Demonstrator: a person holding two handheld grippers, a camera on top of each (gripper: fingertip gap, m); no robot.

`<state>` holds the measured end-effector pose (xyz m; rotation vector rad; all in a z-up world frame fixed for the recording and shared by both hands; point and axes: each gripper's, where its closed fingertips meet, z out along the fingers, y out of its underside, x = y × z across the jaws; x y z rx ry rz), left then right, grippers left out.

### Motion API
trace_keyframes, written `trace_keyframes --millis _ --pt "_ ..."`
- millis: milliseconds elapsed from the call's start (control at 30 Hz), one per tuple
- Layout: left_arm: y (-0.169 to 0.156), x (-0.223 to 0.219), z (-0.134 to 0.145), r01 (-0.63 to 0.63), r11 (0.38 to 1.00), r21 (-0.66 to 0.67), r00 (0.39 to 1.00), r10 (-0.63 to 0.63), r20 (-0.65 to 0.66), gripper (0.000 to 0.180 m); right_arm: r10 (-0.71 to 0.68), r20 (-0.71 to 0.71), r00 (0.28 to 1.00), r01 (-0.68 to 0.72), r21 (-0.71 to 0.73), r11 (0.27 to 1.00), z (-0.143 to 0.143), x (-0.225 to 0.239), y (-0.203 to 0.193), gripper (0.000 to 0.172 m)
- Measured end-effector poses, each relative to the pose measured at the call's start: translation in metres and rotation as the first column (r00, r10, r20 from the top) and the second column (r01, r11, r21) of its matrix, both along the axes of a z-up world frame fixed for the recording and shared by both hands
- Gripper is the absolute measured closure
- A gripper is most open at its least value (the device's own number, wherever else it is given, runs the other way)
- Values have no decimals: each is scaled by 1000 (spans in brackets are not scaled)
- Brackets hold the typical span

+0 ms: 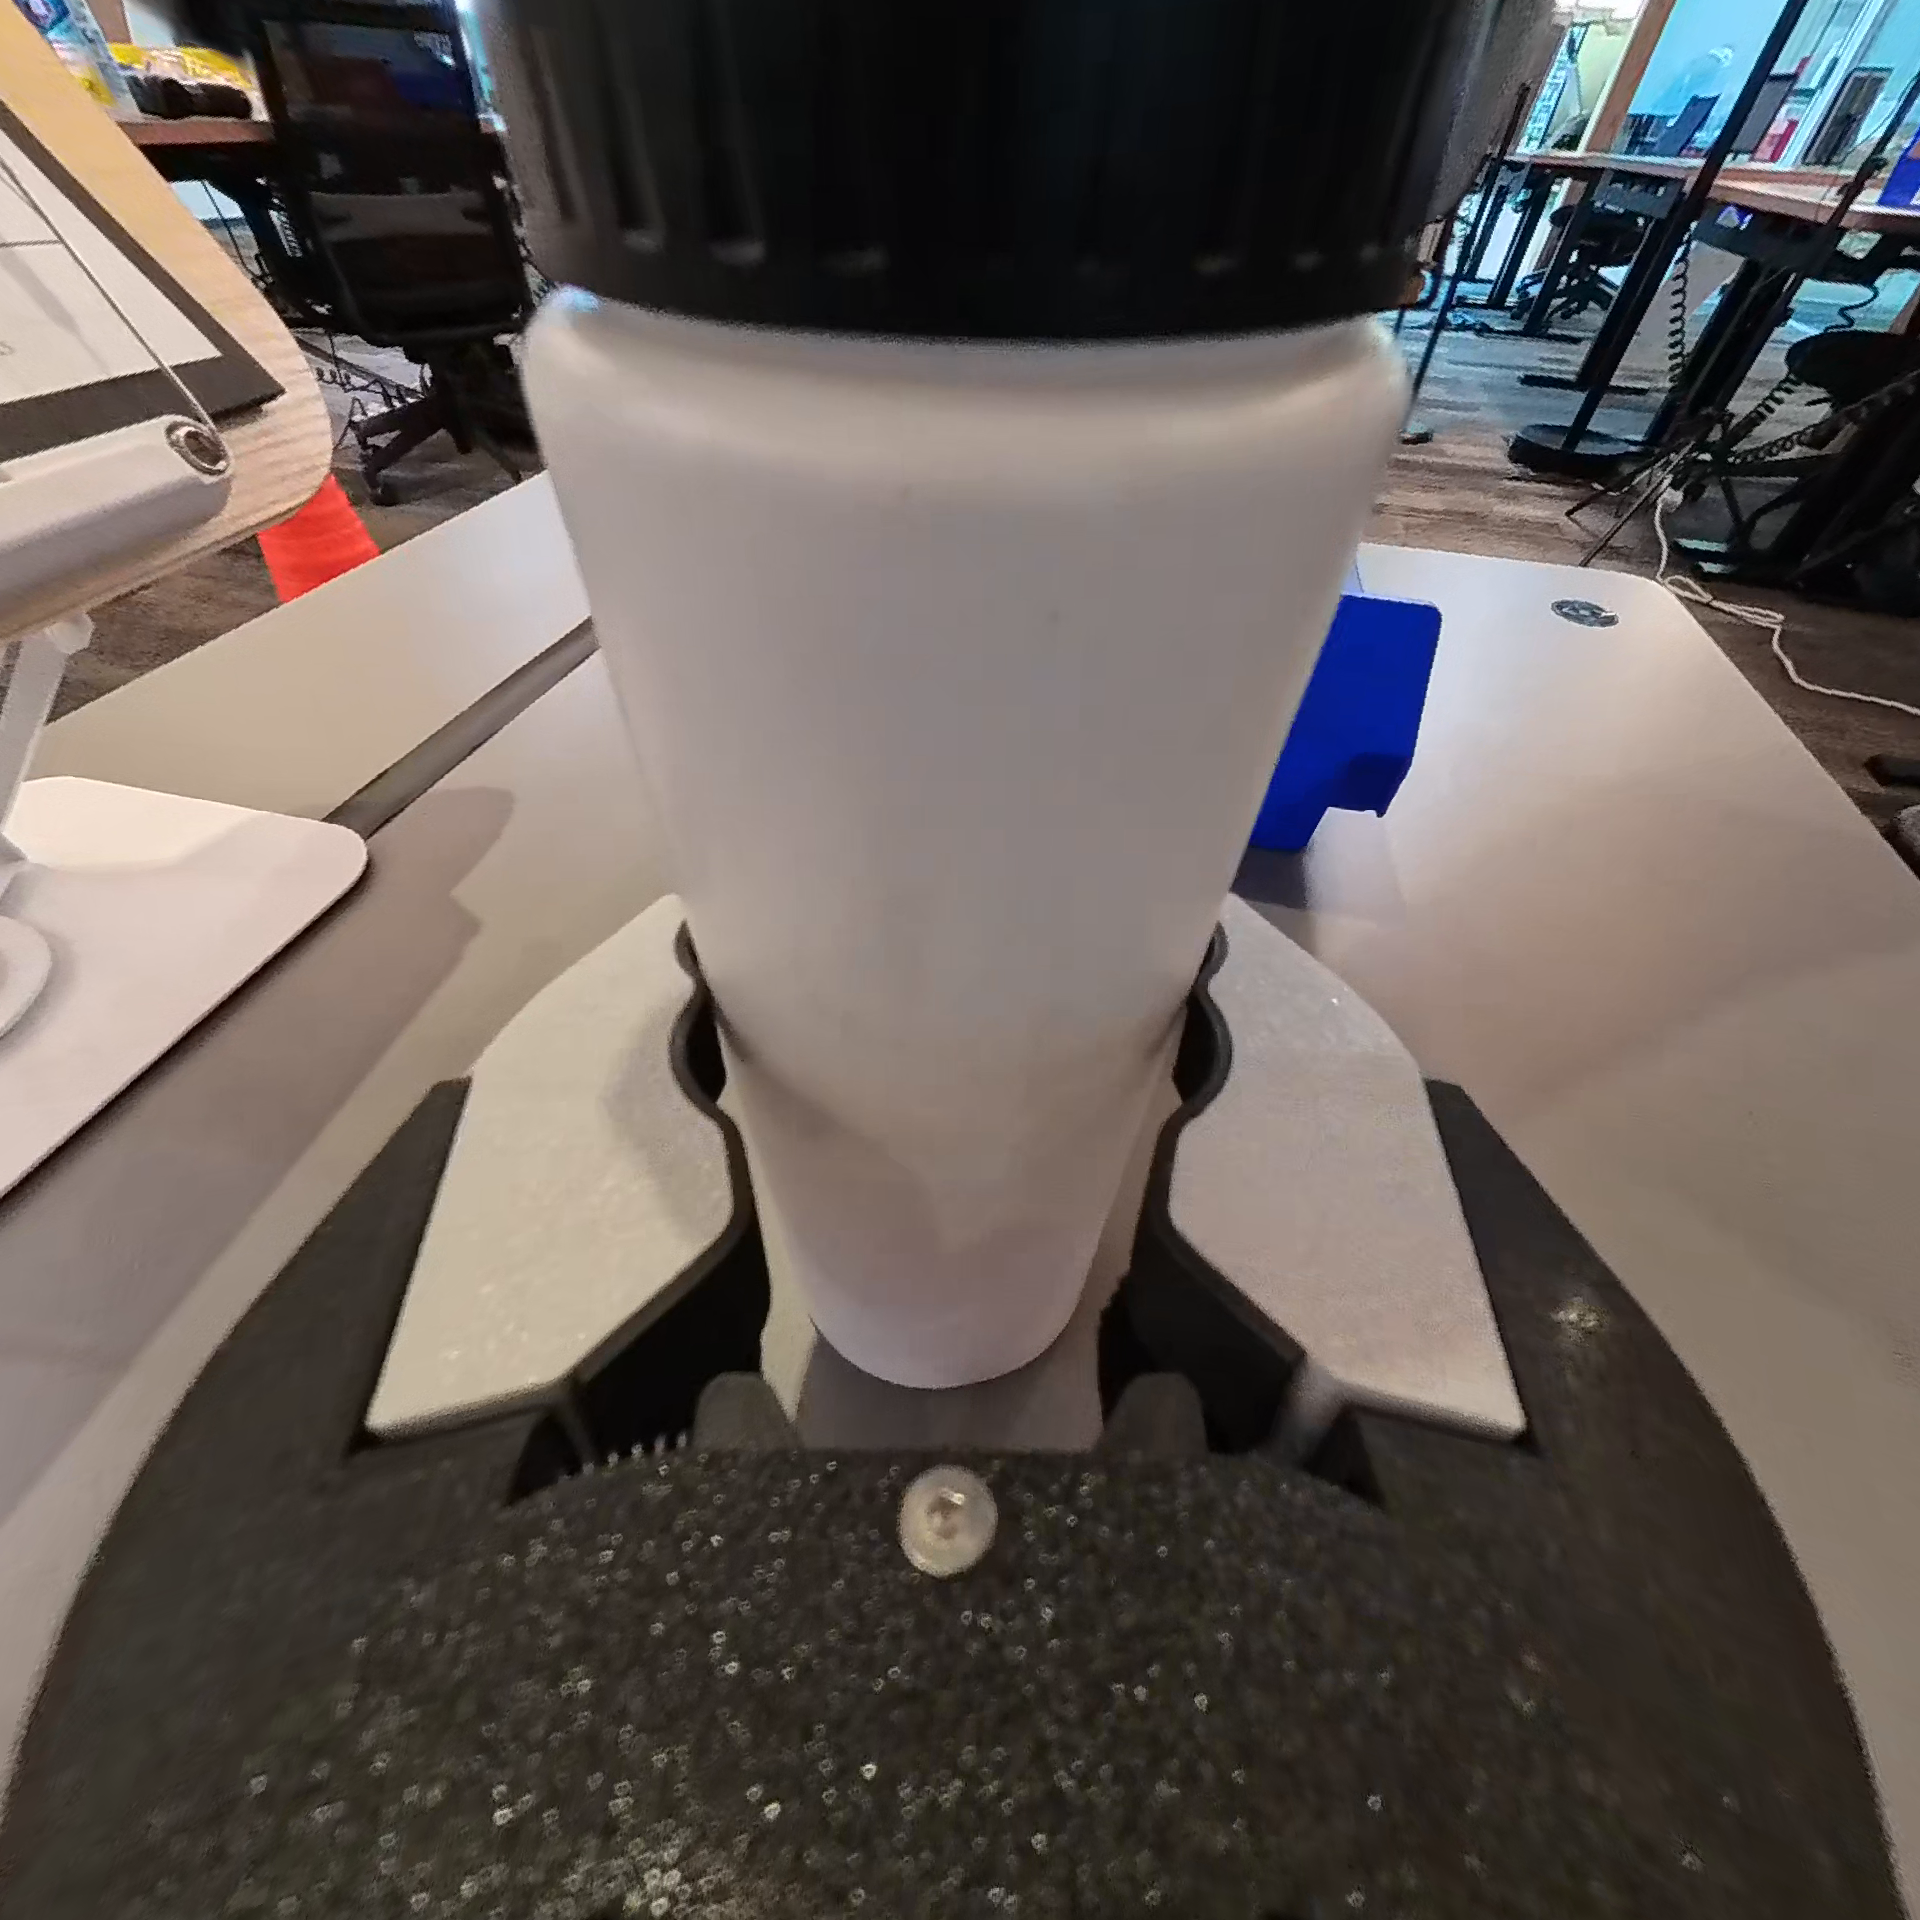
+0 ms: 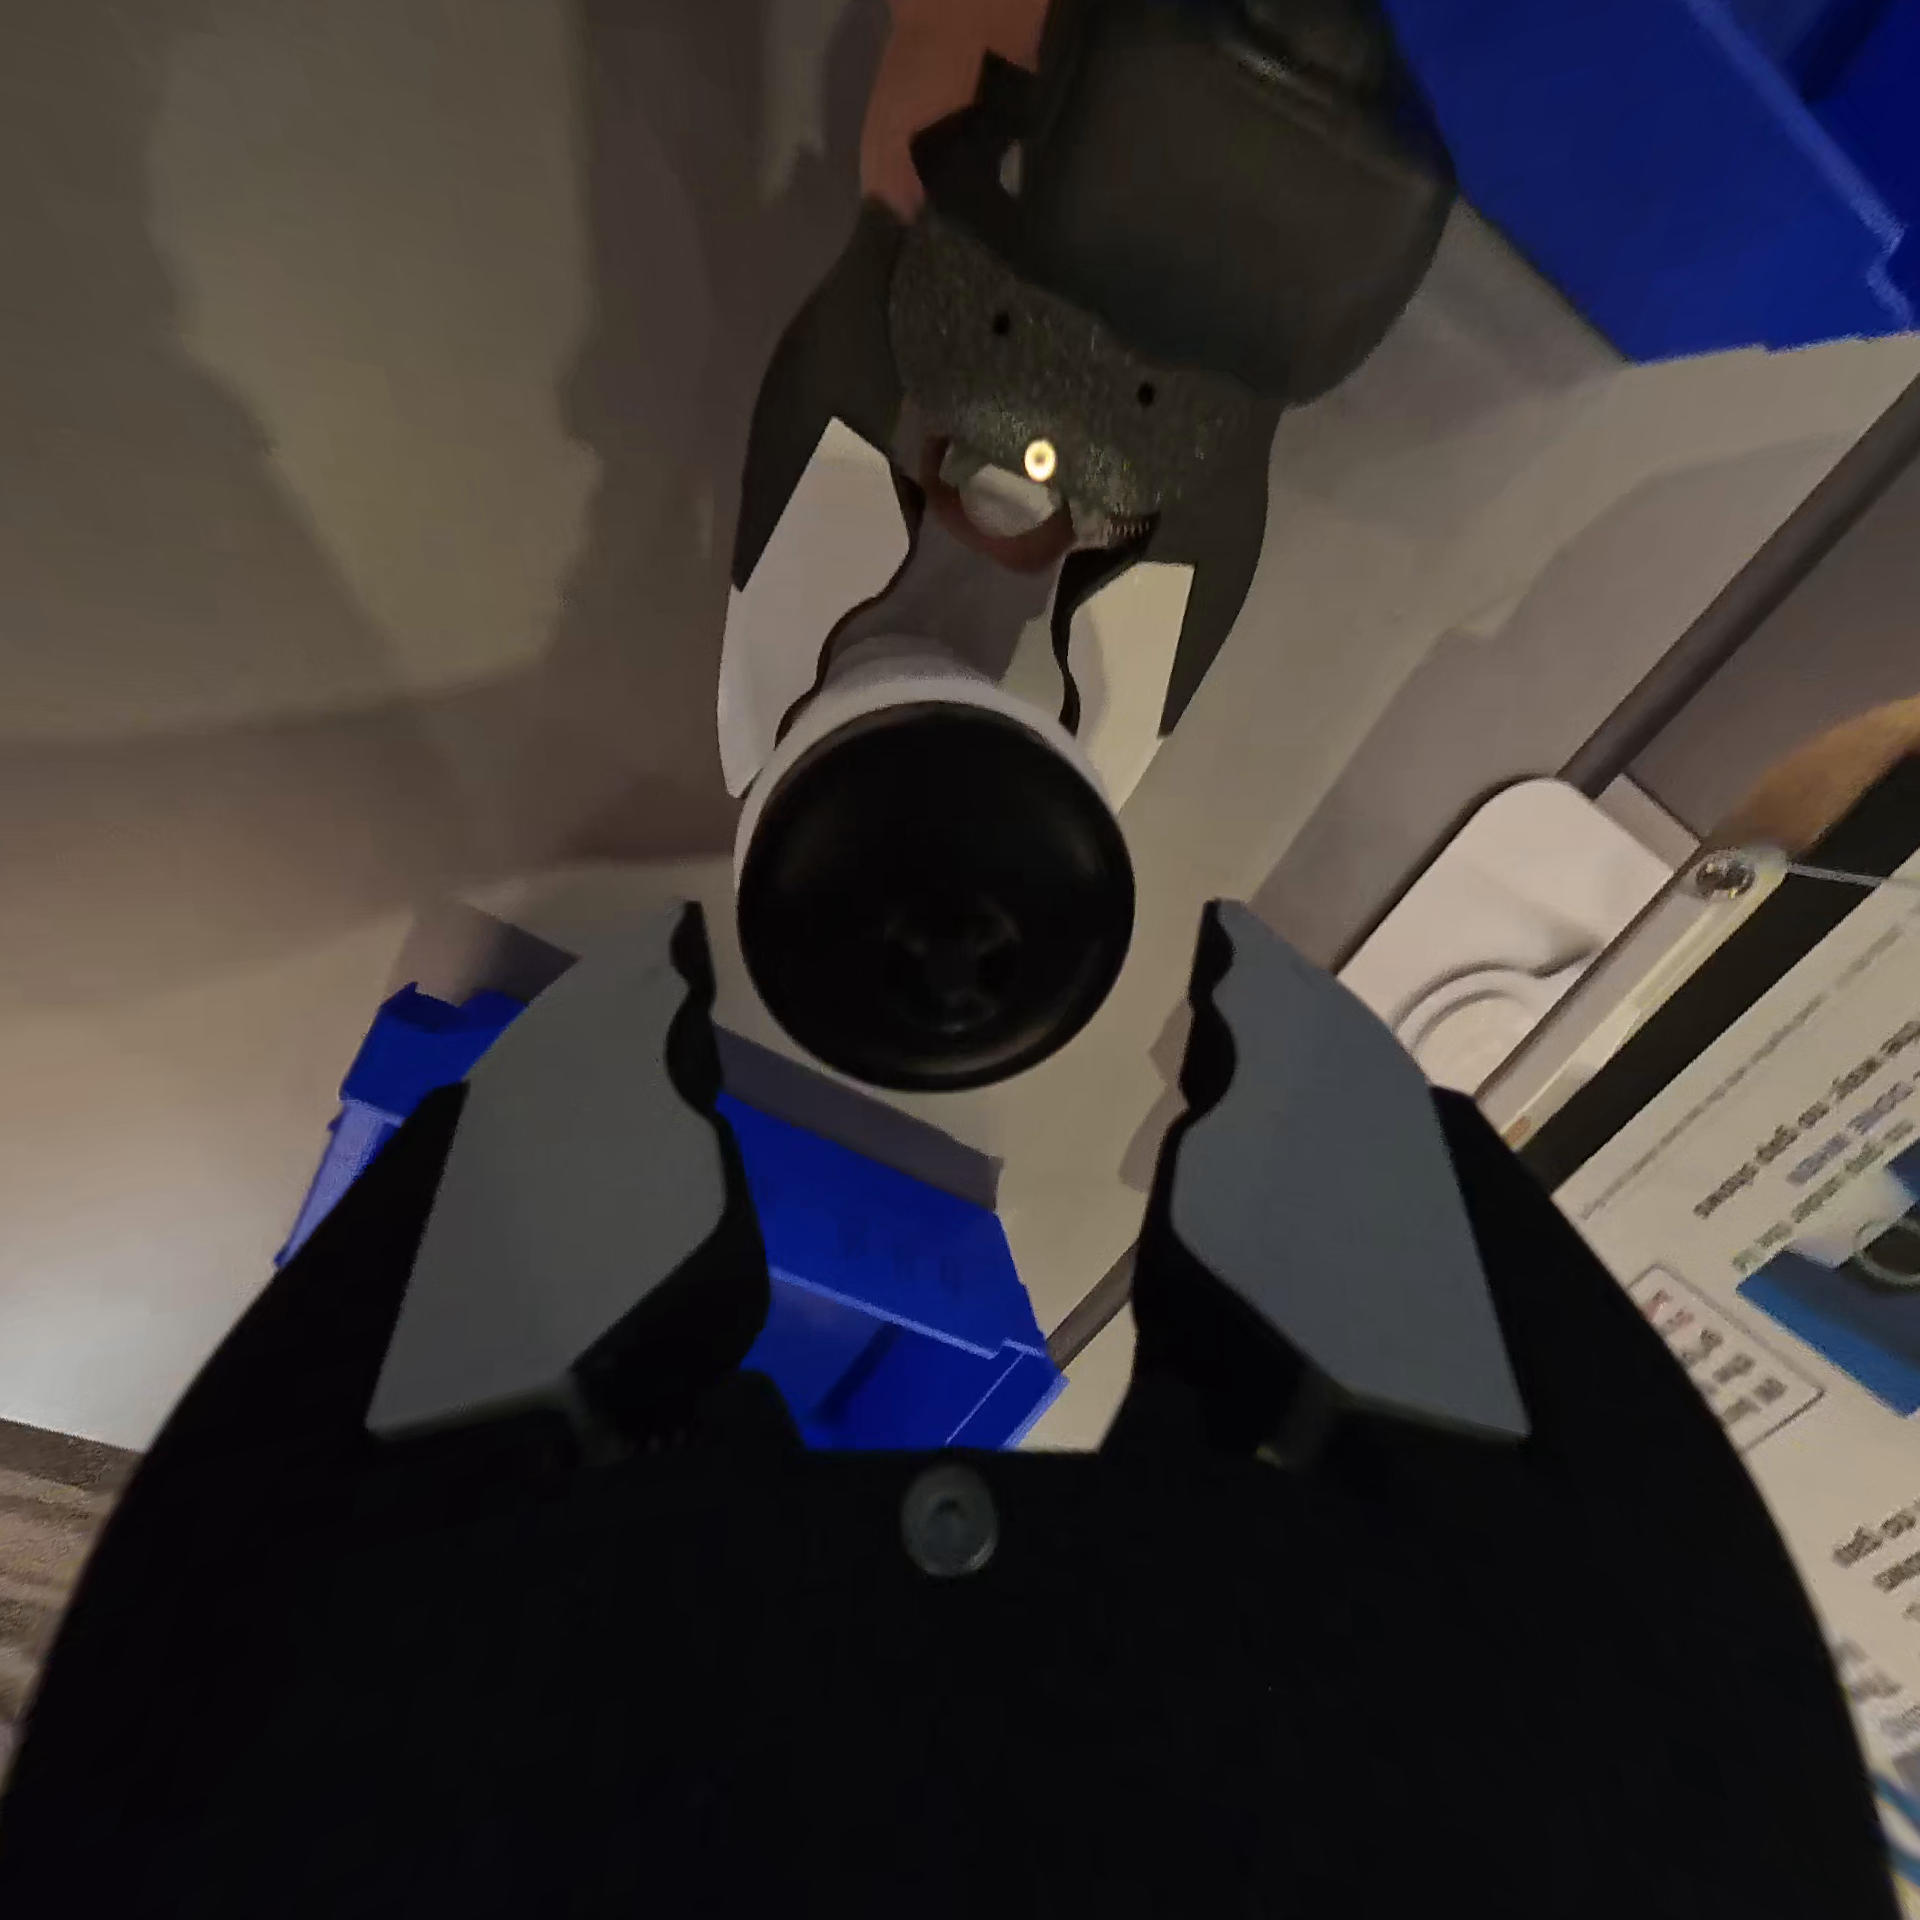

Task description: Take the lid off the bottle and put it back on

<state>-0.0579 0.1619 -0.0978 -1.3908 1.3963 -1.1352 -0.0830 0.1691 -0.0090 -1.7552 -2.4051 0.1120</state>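
A white bottle [image 1: 966, 779] with a black ribbed lid [image 1: 966, 156] on top fills the left wrist view. My left gripper [image 1: 951, 966] is shut on the bottle's lower body, with both pads pressed against its sides. The right wrist view looks down on the lid [image 2: 935, 899] and on the left gripper [image 2: 935, 665] around the white bottle [image 2: 914, 691] below it. My right gripper [image 2: 945, 935] is open just above the lid. Its fingers [image 2: 582, 1122] stand on either side of the lid with a gap on each side, and nothing is in its grasp.
A blue bin [image 1: 1340, 727] stands on the grey table [image 1: 1558, 935] just behind the bottle and also shows in the right wrist view [image 2: 894, 1278]. A white stand base [image 1: 156, 914] is at the left. A printed sheet [image 2: 1766, 1195] is at the right. An orange cone [image 1: 312, 540] stands beyond the table.
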Motion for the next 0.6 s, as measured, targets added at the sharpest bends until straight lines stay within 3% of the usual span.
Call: trace_keyframes --millis 67,600 --pt "0 0 0 1 1000 -5 1000 -1 2 94 37 18 999 -37 -30 999 -3 -1 -3 99" --pt "-1 4 -2 -52 999 -5 998 52 -20 94 -202 60 978 204 -23 979 -3 6 -4 100"
